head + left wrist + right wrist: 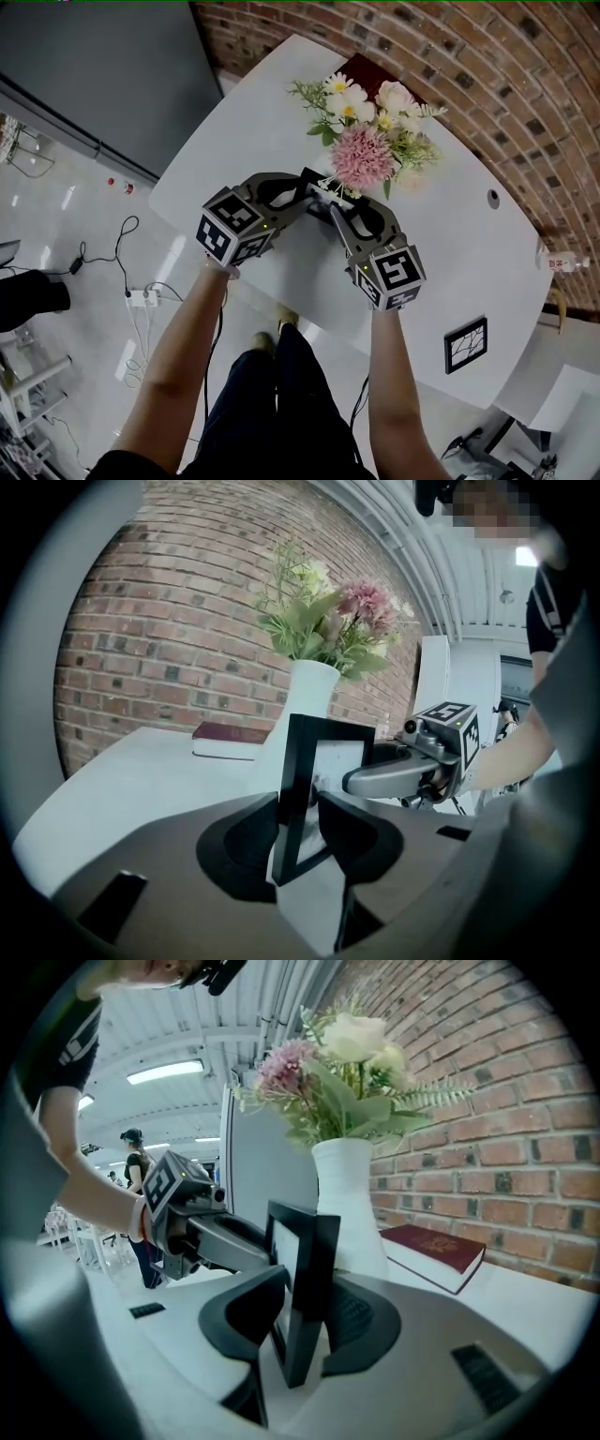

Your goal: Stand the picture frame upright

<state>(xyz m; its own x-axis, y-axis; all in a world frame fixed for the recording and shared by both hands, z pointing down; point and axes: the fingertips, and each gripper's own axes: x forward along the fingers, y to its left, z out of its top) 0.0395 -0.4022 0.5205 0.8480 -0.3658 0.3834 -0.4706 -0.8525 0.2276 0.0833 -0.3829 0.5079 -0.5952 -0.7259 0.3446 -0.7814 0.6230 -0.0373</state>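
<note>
A black picture frame [305, 761] stands upright on the white table [272, 112], just in front of the white vase [307, 691]. From the head view only a sliver of the frame [317, 194] shows between the two grippers. My left gripper [300, 822] is shut on the frame's lower edge, with a pad against each face. From the opposite side my right gripper [305, 1307] has the frame [309, 1269] between its jaws; the pads stand close beside it and do not seem to press. Both grippers [305, 192] [336, 208] meet at the frame.
The vase [347, 1194] of pink and white flowers [366, 141] stands right behind the frame. A dark red book [436, 1251] lies against the brick wall. A second small black frame [466, 344] lies flat near the table's near right edge. A cable hole [493, 198] is at right.
</note>
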